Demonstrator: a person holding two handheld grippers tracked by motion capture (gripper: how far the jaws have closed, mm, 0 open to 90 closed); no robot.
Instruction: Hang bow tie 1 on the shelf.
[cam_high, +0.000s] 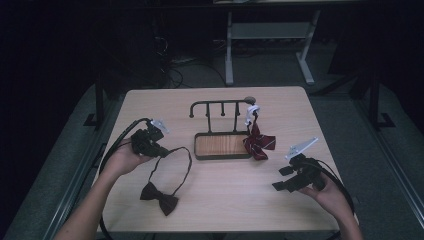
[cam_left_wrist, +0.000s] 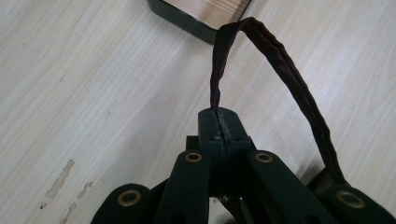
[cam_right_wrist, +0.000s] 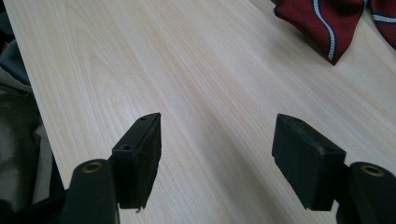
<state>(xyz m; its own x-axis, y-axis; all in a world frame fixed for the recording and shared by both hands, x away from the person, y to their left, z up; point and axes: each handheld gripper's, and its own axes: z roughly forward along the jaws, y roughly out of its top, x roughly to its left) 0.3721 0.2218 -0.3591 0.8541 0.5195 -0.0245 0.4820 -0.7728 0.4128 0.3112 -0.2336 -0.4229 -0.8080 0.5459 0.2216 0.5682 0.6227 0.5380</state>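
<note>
Pinching the strap (cam_left_wrist: 280, 65) of the dark bow tie (cam_high: 159, 197), my left fingers (cam_left_wrist: 219, 123) are clenched tight on it, pads pressed together with the strap rising from between them in a loop. In the high view my left gripper (cam_high: 161, 148) is held above the bench (cam_high: 220, 210), left of the stand, and the strap runs down from it to the bow, which lies on the bench near the front edge. My right fingers (cam_right_wrist: 308, 161) stand wide apart with nothing between them, above bare bench at the right. Ahead of them lies a red striped bow tie (cam_high: 259, 142), against the right end of the stand's wooden tray (cam_high: 220, 146).
</note>
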